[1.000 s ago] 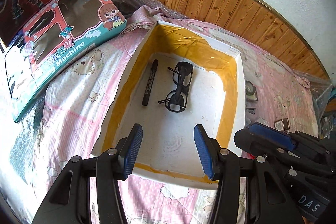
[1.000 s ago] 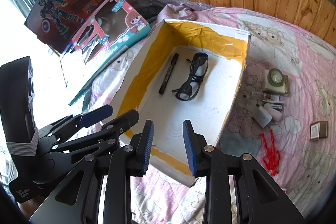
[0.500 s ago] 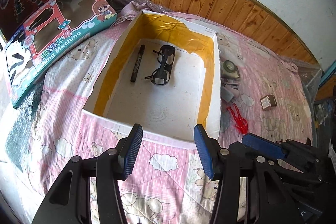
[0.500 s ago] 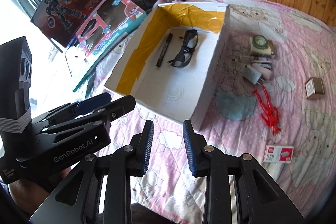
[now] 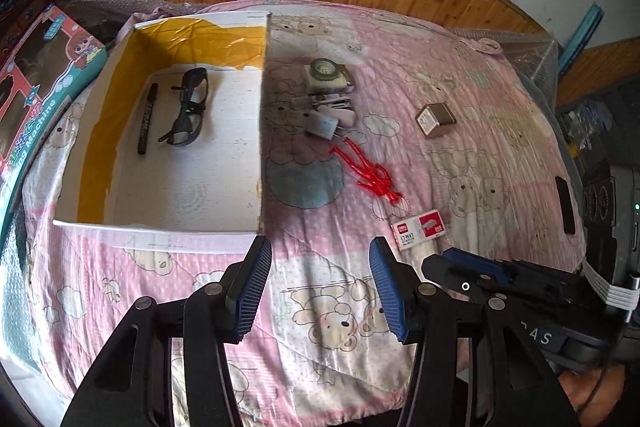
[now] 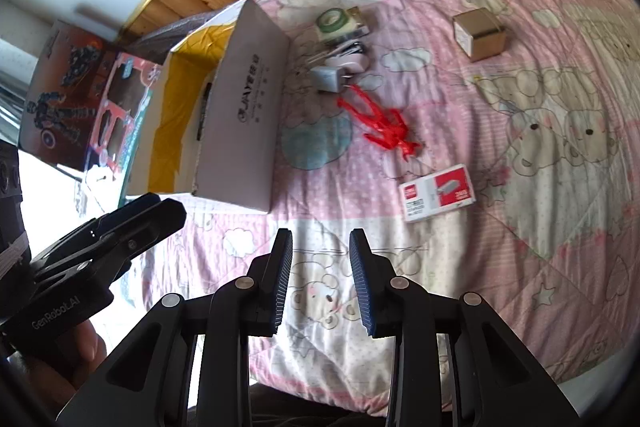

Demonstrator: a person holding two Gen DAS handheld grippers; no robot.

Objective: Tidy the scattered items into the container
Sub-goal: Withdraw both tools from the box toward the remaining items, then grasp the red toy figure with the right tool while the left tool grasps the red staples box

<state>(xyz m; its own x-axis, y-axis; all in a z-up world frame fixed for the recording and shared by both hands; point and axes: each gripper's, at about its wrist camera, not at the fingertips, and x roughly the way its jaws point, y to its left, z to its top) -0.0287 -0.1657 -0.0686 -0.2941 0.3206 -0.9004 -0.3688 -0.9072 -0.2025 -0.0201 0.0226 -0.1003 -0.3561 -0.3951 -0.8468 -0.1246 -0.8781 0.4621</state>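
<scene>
Cardboard box (image 5: 256, 131): holds marker (image 5: 146, 119) & glasses (image 5: 189, 107). Red cord (image 6: 380, 121), staple pkt (image 6: 438, 191) loose on bed. Both hand-held grippers (image 5: 320, 291) (image 6: 320, 279) agape, empty, prob. seeking next pick.

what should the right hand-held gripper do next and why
Probably move forward and right to the staple box. The right hand-held gripper is open and empty, that box lies nearest it on the quilt, and only the marker and glasses are in the white box.

Empty right hand-held gripper (image 6: 320, 279) above quilt (image 6: 520, 187)
</scene>
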